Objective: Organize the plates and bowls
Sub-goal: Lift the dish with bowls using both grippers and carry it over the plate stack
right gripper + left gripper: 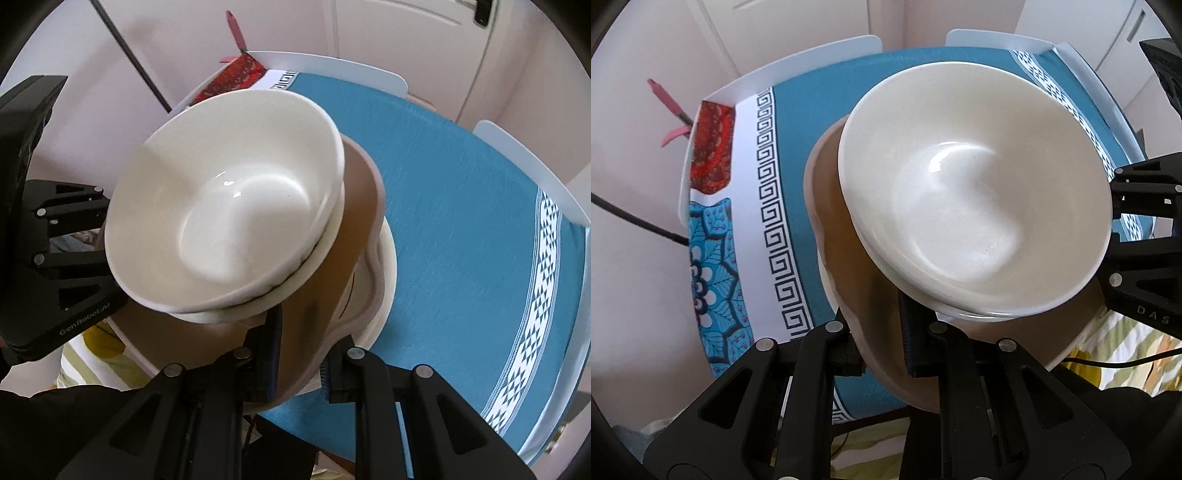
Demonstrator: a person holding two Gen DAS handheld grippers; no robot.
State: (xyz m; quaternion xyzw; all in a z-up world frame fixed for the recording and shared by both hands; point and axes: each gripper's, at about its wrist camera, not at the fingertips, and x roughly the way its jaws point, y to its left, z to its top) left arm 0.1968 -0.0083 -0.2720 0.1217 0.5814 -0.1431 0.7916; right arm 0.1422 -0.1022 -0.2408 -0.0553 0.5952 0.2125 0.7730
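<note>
two grippers, left gripper [882, 343] and right gripper [299, 354], pinch the brown plate [846, 266] carrying white bowls [975, 192] above the table's [461, 221] near edge. next, set it down flat, slowly.

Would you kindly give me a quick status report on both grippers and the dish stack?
Left gripper and right gripper both clamped on tan plate. White bowls nested on it, over the blue tablecloth. Nothing in the way.

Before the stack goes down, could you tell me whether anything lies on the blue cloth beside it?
Nothing visible does: both grippers grip the brown plate carrying the white bowls, and the blue tablecloth beside it looks bare.
</note>
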